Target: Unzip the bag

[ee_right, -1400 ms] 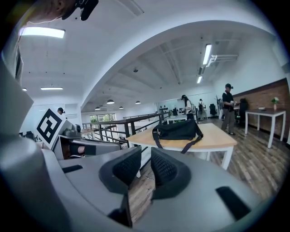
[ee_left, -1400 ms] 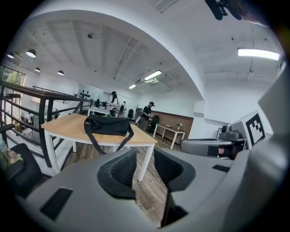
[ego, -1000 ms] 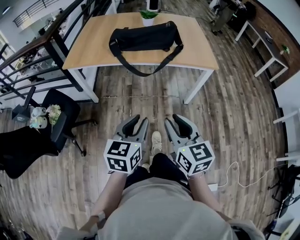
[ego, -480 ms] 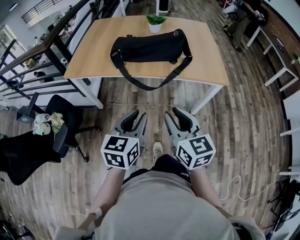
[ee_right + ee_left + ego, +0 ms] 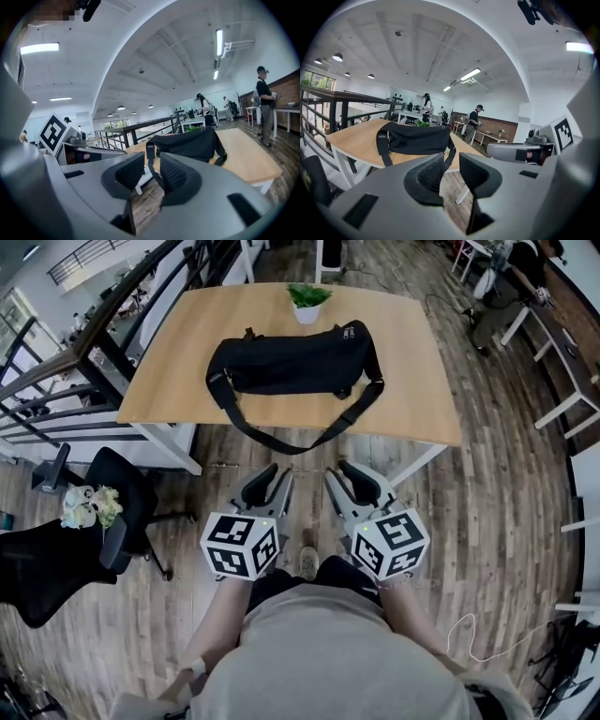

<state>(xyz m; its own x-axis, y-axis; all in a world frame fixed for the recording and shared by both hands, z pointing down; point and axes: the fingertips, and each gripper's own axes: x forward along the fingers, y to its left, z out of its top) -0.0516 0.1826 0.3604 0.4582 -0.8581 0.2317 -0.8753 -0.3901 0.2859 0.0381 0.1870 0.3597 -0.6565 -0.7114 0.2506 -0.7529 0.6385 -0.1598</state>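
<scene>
A black duffel bag [image 5: 291, 360] lies across a wooden table [image 5: 412, 381], and its shoulder strap [image 5: 281, 442] hangs in a loop over the near edge. The bag also shows in the left gripper view [image 5: 417, 138] and the right gripper view [image 5: 187, 143], well beyond the jaws. My left gripper [image 5: 277, 480] [image 5: 451, 161] is held over the floor short of the table, open and empty. Beside it, my right gripper [image 5: 352, 476] [image 5: 152, 164] is also open; its jaws have just been closing a little with nothing between them.
A small potted plant [image 5: 307, 304] stands on the table behind the bag. A black office chair [image 5: 122, 493] and a metal railing [image 5: 84, 343] are at the left. White desks [image 5: 562, 399] and people stand at the right and back. A white cable [image 5: 478, 634] lies on the wood floor.
Both grippers have moved forward toward the table, side by side. The table and bag now sit nearer and lower in the head view.
</scene>
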